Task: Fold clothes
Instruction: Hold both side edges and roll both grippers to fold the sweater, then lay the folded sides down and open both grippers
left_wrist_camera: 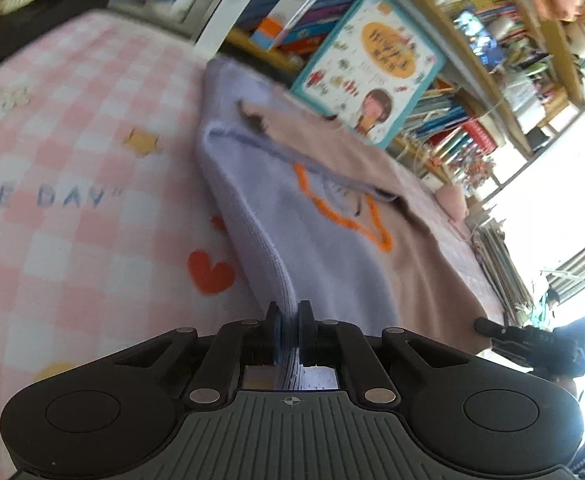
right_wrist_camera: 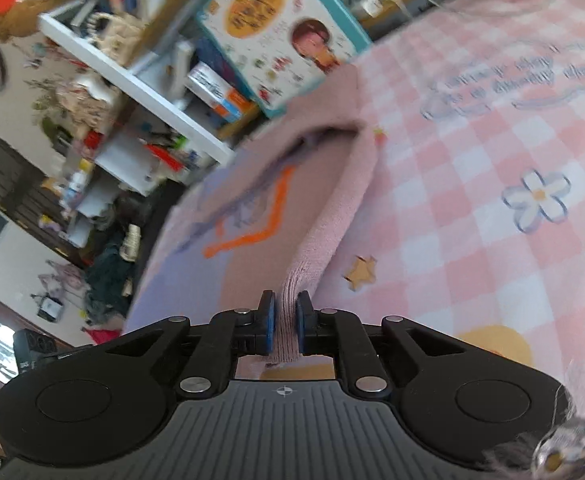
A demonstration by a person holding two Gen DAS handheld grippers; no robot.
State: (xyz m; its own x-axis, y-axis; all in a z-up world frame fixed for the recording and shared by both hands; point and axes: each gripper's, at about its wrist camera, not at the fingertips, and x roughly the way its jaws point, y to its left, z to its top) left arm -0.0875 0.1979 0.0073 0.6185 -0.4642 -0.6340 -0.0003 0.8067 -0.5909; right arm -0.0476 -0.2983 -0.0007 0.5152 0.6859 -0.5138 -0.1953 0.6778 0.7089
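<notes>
A knit sweater, lavender on one half [left_wrist_camera: 316, 248] and pink-tan on the other [right_wrist_camera: 332, 216], with an orange outline motif [left_wrist_camera: 344, 220], is stretched between both grippers above the checked bed cover. My left gripper [left_wrist_camera: 289, 316] is shut on the lavender ribbed hem edge. My right gripper [right_wrist_camera: 285, 312] is shut on the pink ribbed hem edge. The right gripper also shows at the lower right of the left wrist view [left_wrist_camera: 532, 340]. The sweater's far end rests on the bed near the bookshelf.
A pink and white checked bed cover [left_wrist_camera: 72, 200] with hearts, stars and lettering lies below; it also shows in the right wrist view [right_wrist_camera: 492, 200]. A bookshelf [left_wrist_camera: 452, 92] with a large picture book [left_wrist_camera: 372, 64] stands along the bed's far side. Cluttered white shelves [right_wrist_camera: 132, 92] lie beyond.
</notes>
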